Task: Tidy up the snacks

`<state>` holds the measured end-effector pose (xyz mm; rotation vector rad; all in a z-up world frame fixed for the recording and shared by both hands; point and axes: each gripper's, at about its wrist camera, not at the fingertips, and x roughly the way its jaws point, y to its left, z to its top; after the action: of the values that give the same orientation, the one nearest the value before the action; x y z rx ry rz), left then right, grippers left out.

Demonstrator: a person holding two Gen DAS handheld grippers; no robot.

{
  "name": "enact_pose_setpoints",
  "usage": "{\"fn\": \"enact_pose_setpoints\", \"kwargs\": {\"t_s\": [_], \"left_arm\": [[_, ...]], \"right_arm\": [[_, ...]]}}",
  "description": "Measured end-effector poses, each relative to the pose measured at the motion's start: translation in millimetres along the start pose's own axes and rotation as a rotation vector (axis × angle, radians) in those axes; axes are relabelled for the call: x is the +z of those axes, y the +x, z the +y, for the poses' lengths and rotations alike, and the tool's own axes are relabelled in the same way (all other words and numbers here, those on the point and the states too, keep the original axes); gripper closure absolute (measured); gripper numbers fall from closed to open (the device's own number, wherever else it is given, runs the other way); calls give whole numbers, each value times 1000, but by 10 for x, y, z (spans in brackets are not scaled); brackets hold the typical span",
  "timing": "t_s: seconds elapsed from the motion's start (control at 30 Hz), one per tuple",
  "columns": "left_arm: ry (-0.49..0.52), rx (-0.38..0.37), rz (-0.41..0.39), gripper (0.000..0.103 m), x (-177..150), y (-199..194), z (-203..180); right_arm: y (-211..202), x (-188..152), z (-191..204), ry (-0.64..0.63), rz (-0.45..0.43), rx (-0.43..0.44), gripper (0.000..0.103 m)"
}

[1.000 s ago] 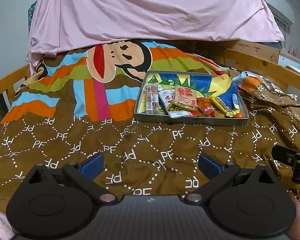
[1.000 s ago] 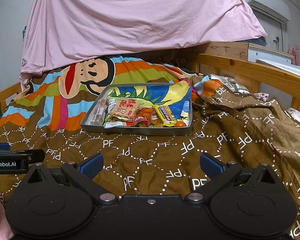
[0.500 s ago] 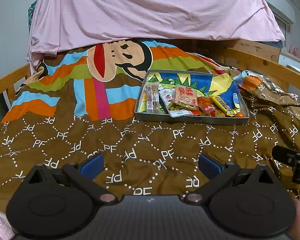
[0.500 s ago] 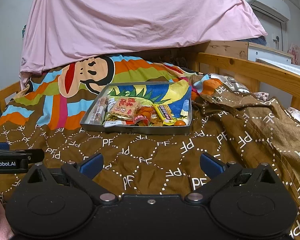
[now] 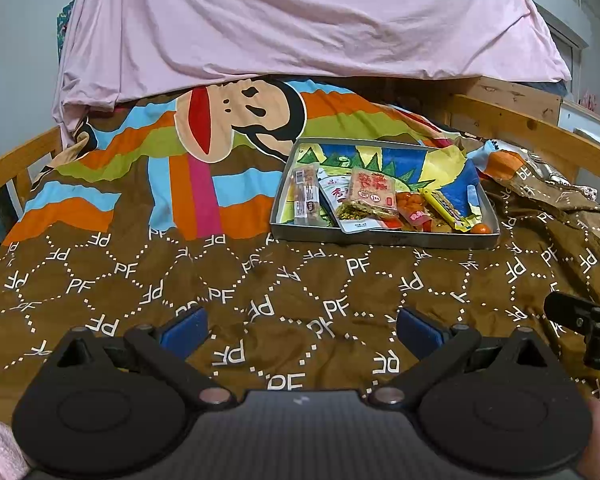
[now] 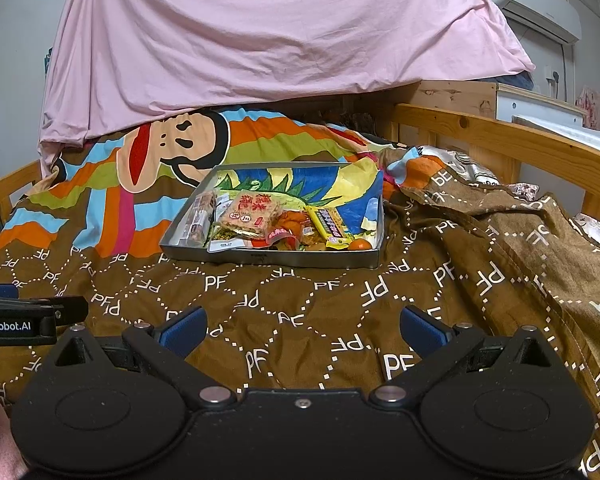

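Little is being changed since the earlier frames: both views are drifting only slightly, and the tray (image 5: 384, 238) is sitting marginally lower in the left view.

Left gripper (image 5: 302, 326) is being held low over the brown quilt (image 5: 260, 280), jaws spread wide, nothing between the blue pads (image 5: 184, 328). Right gripper (image 6: 303, 326) is being held alongside, jaws likewise spread and empty.

Snacks are being kept in the tray, well ahead of both grippers, toward the right of the bed. Left to right inside it: a clear-wrapped bar (image 5: 306, 196), a white pouch (image 5: 340, 204), a red-printed cracker pack (image 5: 372, 192) lying on top, an orange-filled packet (image 5: 410, 204), a yellow bar (image 5: 446, 210), and a small orange (image 5: 481, 229) in the near right corner.

Risks being judged:
- Tray is resting on soft, rumpled bedding; it may be tipped or slid if pressed at one edge.
- Packs are overlapping; a neighbour may be dragged out when one is being lifted.
- Slick film wrappers may be let slip, or crackers crushed, under a hard pinch.
- Orange may be set rolling.
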<state>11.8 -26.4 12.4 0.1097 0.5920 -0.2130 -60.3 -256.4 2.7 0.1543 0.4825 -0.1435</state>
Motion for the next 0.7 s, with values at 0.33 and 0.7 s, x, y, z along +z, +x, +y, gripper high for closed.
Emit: {"fn": "enact_pose_setpoints", "kwargs": {"t_s": [0.33,0.7], "left_arm": [[1,0,1,0,-3,2,6],[1,0,1,0,9,6,0]], "right_arm": [[3,-10,1,-1,2,0,1],[6,-22,-2,-1,4,-1,1]]}}
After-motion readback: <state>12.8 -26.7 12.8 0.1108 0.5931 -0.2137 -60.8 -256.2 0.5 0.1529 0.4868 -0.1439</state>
